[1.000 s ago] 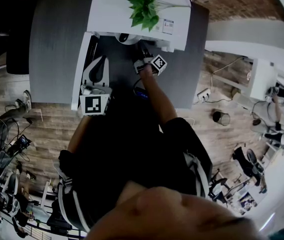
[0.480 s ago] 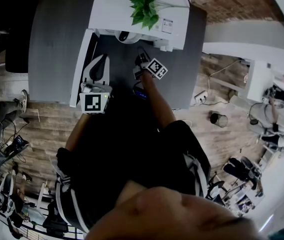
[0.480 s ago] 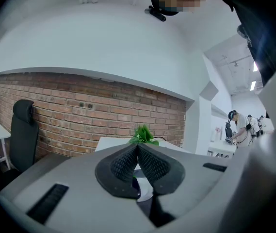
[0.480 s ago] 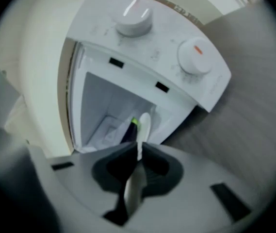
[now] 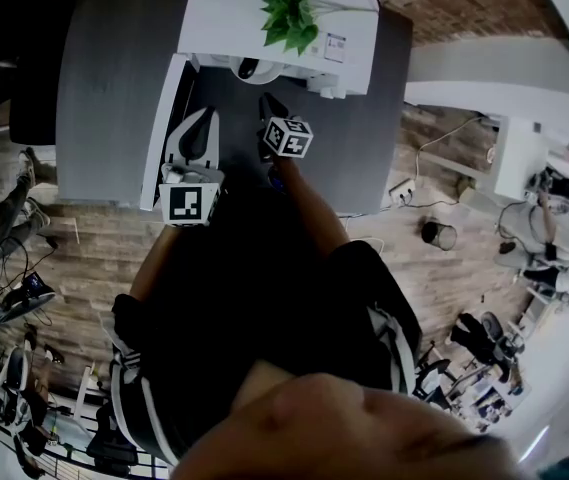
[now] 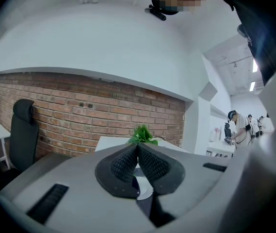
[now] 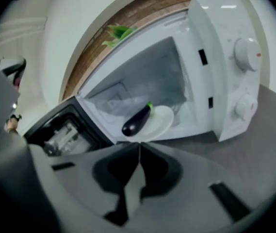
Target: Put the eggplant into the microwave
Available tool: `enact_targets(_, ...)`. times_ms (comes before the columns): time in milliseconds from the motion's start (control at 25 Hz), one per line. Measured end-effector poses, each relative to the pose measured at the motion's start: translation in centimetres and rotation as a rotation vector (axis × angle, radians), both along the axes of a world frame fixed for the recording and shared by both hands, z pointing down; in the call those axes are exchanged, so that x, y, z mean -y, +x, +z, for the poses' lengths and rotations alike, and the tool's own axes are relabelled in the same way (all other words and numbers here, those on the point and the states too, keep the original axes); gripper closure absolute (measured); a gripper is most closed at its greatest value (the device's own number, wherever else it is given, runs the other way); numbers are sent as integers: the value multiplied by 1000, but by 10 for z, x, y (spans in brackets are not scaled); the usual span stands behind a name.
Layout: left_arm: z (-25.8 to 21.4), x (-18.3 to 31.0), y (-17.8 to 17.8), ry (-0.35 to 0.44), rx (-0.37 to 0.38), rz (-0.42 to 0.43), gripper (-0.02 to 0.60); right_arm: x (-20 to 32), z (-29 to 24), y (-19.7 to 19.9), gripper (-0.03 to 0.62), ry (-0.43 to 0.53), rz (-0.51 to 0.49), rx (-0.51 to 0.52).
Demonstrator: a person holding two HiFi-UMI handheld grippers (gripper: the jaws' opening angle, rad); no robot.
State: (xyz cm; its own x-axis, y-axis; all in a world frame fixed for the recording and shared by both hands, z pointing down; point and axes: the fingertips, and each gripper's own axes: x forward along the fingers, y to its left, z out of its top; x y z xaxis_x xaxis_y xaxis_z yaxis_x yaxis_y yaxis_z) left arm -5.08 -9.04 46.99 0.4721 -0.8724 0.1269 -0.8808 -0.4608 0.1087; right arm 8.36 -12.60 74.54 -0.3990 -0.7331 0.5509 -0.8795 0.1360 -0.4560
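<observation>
The dark purple eggplant (image 7: 137,121) lies on a white plate (image 7: 164,121) inside the open white microwave (image 7: 225,57). In the right gripper view my right gripper (image 7: 140,145) is shut and empty, just in front of the oven's opening and apart from the eggplant. From the head view the right gripper (image 5: 267,105) points at the microwave (image 5: 274,23) from below. My left gripper (image 5: 200,120) hovers over the open door (image 5: 169,128) at the left. Its jaws (image 6: 138,146) are pressed together with nothing between them.
A green plant (image 5: 289,13) stands on top of the microwave, which sits on a grey table (image 5: 114,78). The door (image 7: 62,130) hangs open to the left of the cavity. Two dials (image 7: 247,52) sit on the right panel. A brick wall (image 6: 79,120) lies behind.
My right gripper has drawn back from the microwave opening and shifted left. The left gripper has stayed over the open door.
</observation>
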Motion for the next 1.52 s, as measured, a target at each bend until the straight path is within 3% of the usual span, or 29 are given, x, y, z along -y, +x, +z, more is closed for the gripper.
enact_targets(360,3,3,-4,-11,-5,-9,545,8,10,-7,557,-26,-10,-123)
enact_targets(1520,21,24,-4,-58,-7,-18,545,40,28,-12,557,-85,2,-107)
